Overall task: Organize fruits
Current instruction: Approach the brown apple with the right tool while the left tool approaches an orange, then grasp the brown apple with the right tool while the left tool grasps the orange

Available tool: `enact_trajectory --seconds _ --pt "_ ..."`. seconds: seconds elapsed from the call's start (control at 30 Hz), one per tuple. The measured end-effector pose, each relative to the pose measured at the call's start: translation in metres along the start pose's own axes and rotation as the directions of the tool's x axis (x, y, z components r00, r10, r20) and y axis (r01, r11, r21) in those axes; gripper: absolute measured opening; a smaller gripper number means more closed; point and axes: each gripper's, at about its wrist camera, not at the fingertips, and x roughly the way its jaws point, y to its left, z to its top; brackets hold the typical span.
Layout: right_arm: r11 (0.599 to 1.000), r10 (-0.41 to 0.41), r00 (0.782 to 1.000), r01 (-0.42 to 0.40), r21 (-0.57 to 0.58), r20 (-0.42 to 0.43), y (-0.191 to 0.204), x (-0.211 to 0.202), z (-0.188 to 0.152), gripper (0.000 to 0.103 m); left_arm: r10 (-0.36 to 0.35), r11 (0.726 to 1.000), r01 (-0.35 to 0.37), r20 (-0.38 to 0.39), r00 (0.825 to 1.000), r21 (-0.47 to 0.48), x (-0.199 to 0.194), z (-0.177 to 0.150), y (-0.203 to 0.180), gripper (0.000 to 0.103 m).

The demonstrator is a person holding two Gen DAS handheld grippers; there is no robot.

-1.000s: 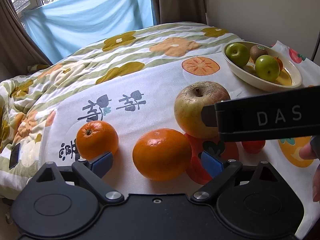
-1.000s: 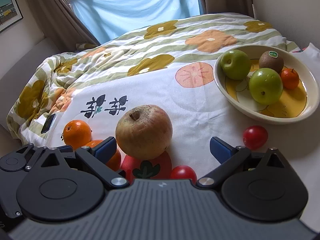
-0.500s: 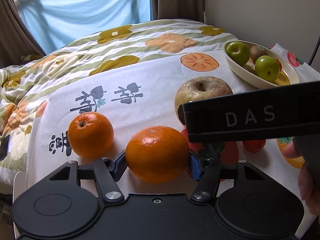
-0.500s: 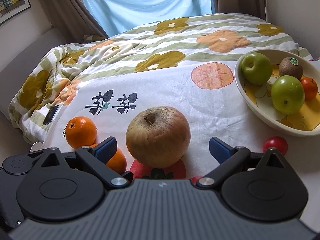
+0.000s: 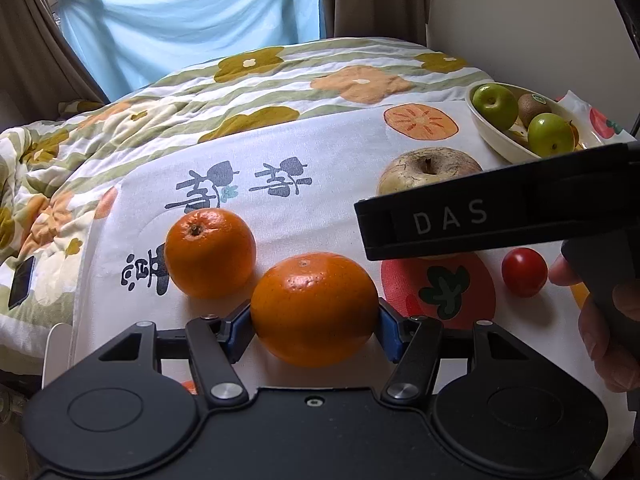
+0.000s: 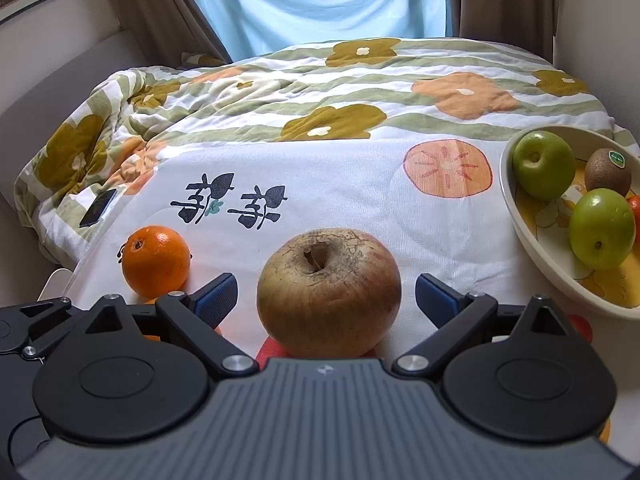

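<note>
Left claw (image 5: 314, 322) angled down, clamped on orange (image 5: 314, 308); right claw (image 6: 326, 294) wide around apple (image 6: 328, 292).

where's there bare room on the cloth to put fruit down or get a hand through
Free: the white cloth between the black printed characters, the printed orange slice and the russet brown apple. Crowded: the near edge, with two round oranges, a small red tomato and both grippers. The cream oval bowl is mostly full.

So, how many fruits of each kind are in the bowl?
Green apples: 2
Kiwi: 1
Small orange-red fruit, cut off by the picture edge: 1
Total in the bowl: 4
</note>
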Motion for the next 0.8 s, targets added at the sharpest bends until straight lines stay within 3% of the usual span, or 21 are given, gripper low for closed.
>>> enact_trajectory --seconds 0.03,0.1,0.33,0.8 --pt "1.000 0.003 1.000 -0.003 -0.008 -0.011 0.001 0.003 0.000 0.103 0.003 1.000 -0.003 0.000 1.000 -0.002 0.000 0.000 0.000 0.066" --pt "1.000 0.004 0.999 -0.005 -0.021 -0.033 0.002 0.008 0.001 0.091 0.008 1.000 -0.008 -0.001 1.000 -0.008 0.000 0.000 0.000 0.066" --pt "0.999 0.033 0.999 -0.033 -0.012 -0.027 -0.007 0.004 0.001 0.091 0.030 0.999 -0.030 0.011 0.999 -0.030 -0.009 0.004 0.000 0.066" --pt "0.996 0.084 0.995 -0.084 0.006 0.047 -0.033 -0.056 0.026 0.091 0.058 0.996 -0.054 0.060 0.997 -0.064 -0.047 0.029 -0.021 0.066"
